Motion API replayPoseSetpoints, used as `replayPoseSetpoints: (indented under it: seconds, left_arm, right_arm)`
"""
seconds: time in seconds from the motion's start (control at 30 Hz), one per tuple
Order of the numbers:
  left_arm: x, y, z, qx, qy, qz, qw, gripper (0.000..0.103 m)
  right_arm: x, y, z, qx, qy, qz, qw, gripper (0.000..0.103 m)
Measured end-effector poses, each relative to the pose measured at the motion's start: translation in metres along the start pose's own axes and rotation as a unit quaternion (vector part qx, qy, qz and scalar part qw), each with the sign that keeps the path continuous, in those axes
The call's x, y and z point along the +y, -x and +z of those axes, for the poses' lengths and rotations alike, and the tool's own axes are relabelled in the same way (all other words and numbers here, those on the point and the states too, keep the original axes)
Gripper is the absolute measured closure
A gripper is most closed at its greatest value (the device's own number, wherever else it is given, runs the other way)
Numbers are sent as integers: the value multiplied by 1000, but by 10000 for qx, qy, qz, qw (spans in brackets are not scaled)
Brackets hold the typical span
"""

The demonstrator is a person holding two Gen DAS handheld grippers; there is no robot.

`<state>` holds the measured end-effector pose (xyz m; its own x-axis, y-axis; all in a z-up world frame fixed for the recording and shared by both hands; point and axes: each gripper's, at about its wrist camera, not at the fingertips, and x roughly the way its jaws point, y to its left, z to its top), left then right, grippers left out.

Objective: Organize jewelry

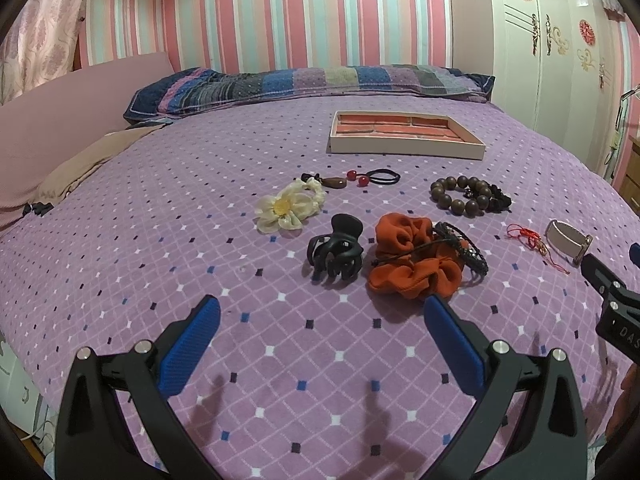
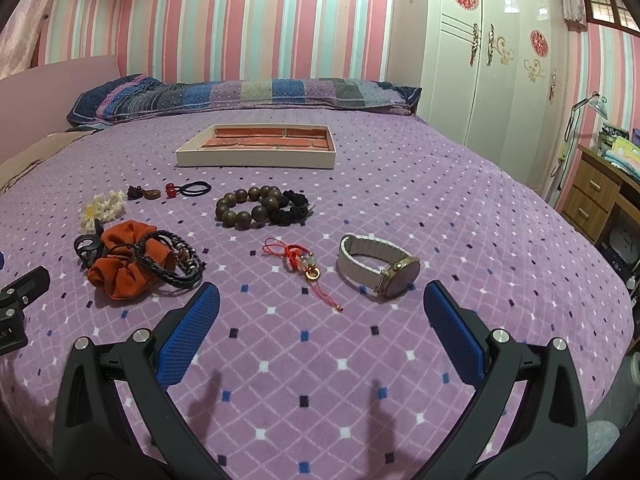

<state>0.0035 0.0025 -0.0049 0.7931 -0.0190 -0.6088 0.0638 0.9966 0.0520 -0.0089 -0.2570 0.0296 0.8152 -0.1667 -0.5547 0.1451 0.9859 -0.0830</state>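
Blue-padded left gripper (image 1: 320, 300) and right gripper (image 2: 320, 296) spread, empty; approach watch (image 2: 380, 266) low, pinch strap, carry to tray (image 2: 256, 158) near bed's head edge.

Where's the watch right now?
On the bedspread, lying on its side: the watch sits just ahead of the open right gripper, toward its right finger, with the red cord charm to its left. Nothing holds it.
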Motion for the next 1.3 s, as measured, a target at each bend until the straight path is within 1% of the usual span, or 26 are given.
replayPoseSetpoints:
  seconds: [0.17, 0.4, 0.57, 0.7, 0.8, 0.87, 0.93, 1.0, 1.03, 1.1, 1.13, 1.3]
  left_arm:
    - [0, -7, 2, 79, -21, -97, 9999, 4]
    - [4, -16, 9, 156, -14, -154, 9998, 4]
    - [5, -21, 21, 98, -63, -21, 9999, 4]
    - [7, -32, 39, 189, -92, 14, 9998, 4]
    - [7, -36, 56, 136, -184, -12, 9997, 4]
    - [7, -38, 66, 25, -255, 5, 9997, 4]
    - [7, -44, 68, -28, -296, 38, 9996, 4]
    - [7, -55, 61, 104, -317, -10, 9994, 4]
    - [7, -63, 55, 237, -339, -47, 9991, 4]
    - [6, -76, 47, 453, -379, -59, 9982, 4]
    - [7, -79, 45, 487, -392, -67, 9980, 4]
    - [14, -81, 48, 375, -364, -136, 9985, 4]
  right_arm:
    - [-4, -8, 2, -23, 48, -42, 10000, 4]
    - [-11, -19, 4, -4, 48, 20, 10000, 4]
    - [-10, -29, 9, 29, 118, 123, 9999, 4]
    - [0, -38, 16, 78, 261, 221, 9994, 5]
    - [6, -42, 26, 18, 358, 248, 9990, 9]
    - [9, -47, 31, 11, 401, 287, 9988, 15]
    - [12, -55, 33, 101, 411, 345, 9985, 25]
    - [15, -65, 32, 257, 411, 455, 9978, 30]
    - [17, -68, 32, 310, 413, 486, 9975, 32]
    - [21, -74, 30, 375, 446, 518, 9970, 33]
    - [23, -77, 29, 386, 470, 519, 9968, 33]
    - [29, -91, 24, 501, 448, 541, 9963, 34]
